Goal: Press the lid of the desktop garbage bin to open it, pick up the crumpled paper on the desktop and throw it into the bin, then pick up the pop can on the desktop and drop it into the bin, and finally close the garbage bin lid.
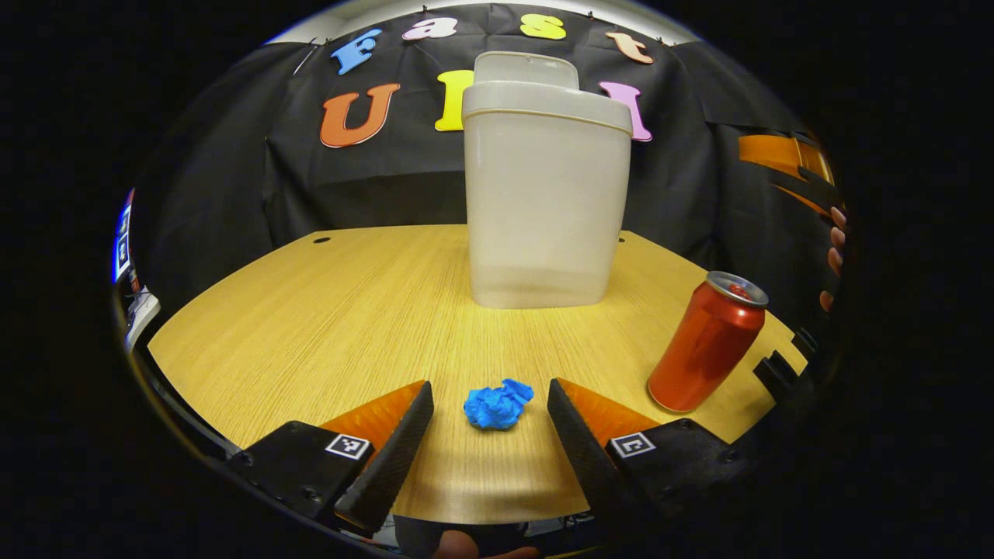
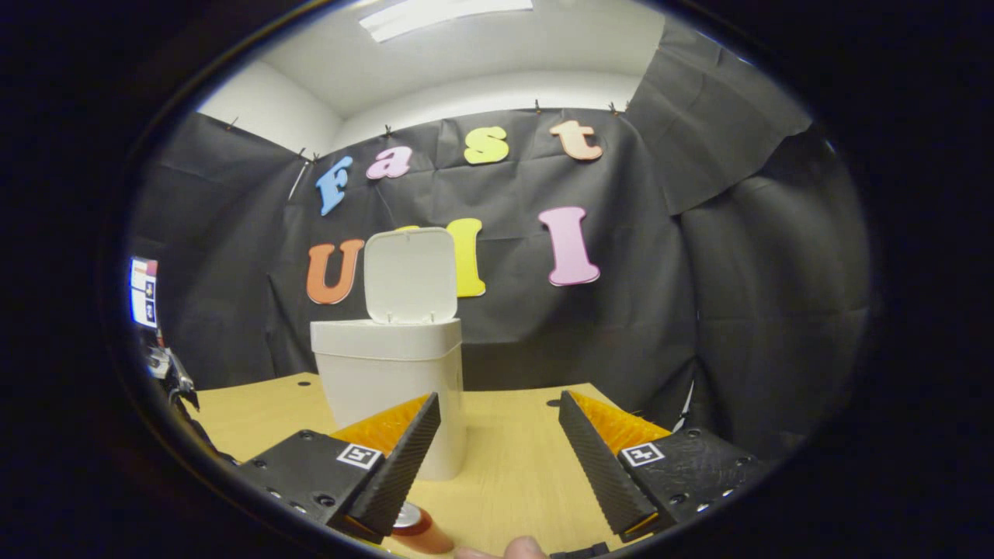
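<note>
While the bin (image 1: 547, 194) stands with lid (image 2: 410, 274) raised, the left gripper (image 1: 489, 435) is spread, crumpled paper (image 1: 498, 404) between its fingertips, ungrasped. Risk: closing high could flick the paper toward the near table (image 1: 311, 326) edge at 6 o'clock. Pop can (image 1: 705, 341) at 3 o'clock narrows swing room. Right gripper (image 2: 501, 458) hangs spread, empty.

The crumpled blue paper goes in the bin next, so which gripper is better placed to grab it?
Left. The crumpled blue paper ball sits between the left gripper's open fingers; the right gripper is raised.
</note>
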`<control>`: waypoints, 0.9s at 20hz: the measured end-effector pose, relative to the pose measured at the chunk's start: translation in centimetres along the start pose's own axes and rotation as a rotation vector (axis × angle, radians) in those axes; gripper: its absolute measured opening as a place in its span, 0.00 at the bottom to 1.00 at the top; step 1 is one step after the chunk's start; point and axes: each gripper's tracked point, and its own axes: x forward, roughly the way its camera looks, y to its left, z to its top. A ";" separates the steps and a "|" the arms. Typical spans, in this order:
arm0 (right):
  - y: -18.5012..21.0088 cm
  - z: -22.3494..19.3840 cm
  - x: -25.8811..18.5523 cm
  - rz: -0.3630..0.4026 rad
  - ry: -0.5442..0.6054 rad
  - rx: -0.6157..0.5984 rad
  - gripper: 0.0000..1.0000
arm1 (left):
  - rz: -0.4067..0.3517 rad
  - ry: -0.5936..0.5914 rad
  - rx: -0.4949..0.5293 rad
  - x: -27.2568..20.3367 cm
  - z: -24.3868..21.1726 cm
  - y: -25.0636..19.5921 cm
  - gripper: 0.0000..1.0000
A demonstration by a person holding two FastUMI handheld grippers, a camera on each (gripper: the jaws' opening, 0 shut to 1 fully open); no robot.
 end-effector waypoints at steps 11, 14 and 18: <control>0.1 -2.1 -0.3 0.006 0.049 0.019 0.95 | 0.013 0.043 0.000 0.3 -0.9 -0.1 0.74; 0.2 -3.0 -0.5 0.005 0.072 0.017 0.95 | 0.011 0.042 -0.007 0.3 -0.8 0.0 0.67; 1.2 -3.9 -1.3 0.023 0.095 0.032 0.96 | 0.033 0.037 -0.030 0.1 -0.8 0.5 0.48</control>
